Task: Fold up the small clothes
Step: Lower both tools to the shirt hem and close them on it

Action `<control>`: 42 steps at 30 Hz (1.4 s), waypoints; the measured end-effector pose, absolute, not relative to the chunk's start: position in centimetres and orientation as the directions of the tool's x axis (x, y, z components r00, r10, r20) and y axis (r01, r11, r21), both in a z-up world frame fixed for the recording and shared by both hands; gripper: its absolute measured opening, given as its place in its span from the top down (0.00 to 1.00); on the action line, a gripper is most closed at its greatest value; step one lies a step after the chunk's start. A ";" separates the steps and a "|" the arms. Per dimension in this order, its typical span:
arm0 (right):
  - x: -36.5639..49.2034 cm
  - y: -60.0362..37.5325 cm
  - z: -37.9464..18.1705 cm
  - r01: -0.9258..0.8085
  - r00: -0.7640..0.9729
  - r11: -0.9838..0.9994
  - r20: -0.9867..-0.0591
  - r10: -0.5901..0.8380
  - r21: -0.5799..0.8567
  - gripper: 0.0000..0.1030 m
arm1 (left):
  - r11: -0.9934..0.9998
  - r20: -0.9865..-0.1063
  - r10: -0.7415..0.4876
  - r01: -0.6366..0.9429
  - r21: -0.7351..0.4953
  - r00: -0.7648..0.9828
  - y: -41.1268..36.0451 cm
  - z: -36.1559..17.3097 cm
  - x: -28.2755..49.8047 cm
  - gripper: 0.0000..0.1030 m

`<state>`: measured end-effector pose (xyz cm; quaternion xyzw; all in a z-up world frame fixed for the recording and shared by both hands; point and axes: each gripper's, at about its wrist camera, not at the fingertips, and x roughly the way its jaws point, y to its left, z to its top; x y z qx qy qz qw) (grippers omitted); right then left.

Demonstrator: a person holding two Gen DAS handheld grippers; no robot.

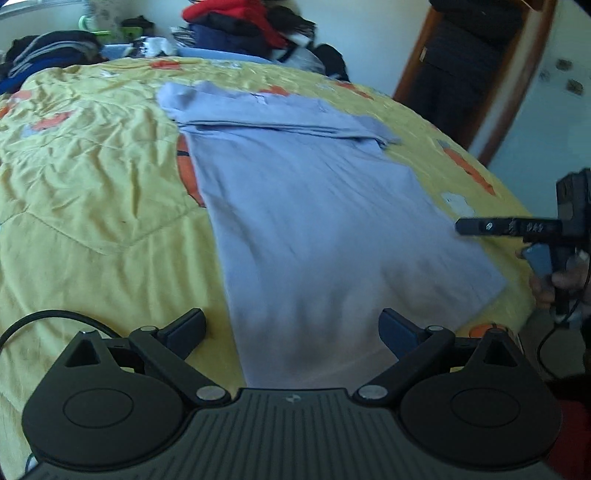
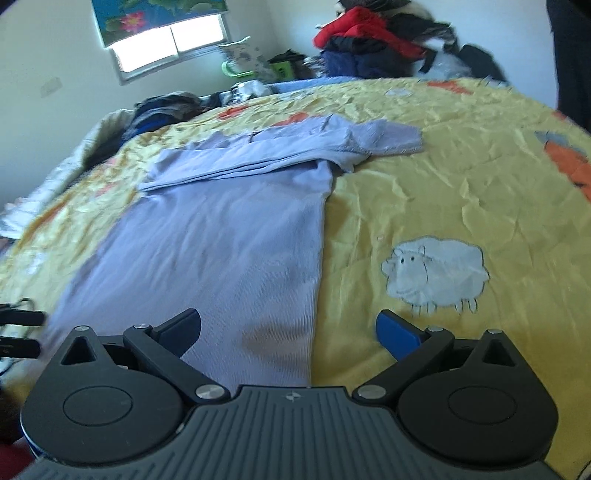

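Note:
A lilac long-sleeved top (image 1: pixel 306 206) lies flat on the yellow bedspread (image 1: pixel 92 177), its sleeves folded across the far end. It also shows in the right wrist view (image 2: pixel 229 240). My left gripper (image 1: pixel 291 328) is open and empty, hovering over the near left hem. My right gripper (image 2: pixel 288 328) is open and empty over the near right hem, where a brownish stain (image 2: pixel 273 338) shows. The right gripper also shows in the left wrist view (image 1: pixel 517 229) at the right, beside the top's edge. The left gripper's fingers (image 2: pixel 22 317) show at the far left of the right wrist view.
Piles of clothes (image 1: pixel 236 26) sit at the bed's far side, also visible in the right wrist view (image 2: pixel 373 37). A sheep print (image 2: pixel 436 273) marks the bedspread right of the top. A wooden door frame (image 1: pixel 513 81) stands at the right. A window (image 2: pixel 170 40) is behind.

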<state>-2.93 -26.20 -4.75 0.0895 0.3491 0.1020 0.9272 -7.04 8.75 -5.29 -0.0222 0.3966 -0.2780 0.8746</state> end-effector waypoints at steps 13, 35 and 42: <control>-4.8 -32.0 -4.8 -0.255 0.575 0.790 -0.570 0.587 0.557 0.05 | 0.606 -0.525 -0.795 0.421 -0.675 0.304 13.0 -6.5 -5.1 0.00; -5.1 -30.2 -6.9 -0.218 0.433 0.684 -0.559 0.707 0.696 0.83 | 0.566 -0.505 -0.824 0.410 -0.715 0.257 10.9 -6.7 -4.8 0.01; -6.4 -30.1 -7.2 -0.210 0.452 0.701 -0.569 0.687 0.681 0.87 | 0.686 -0.627 -0.720 0.443 -0.577 0.297 9.2 -6.2 -5.2 0.79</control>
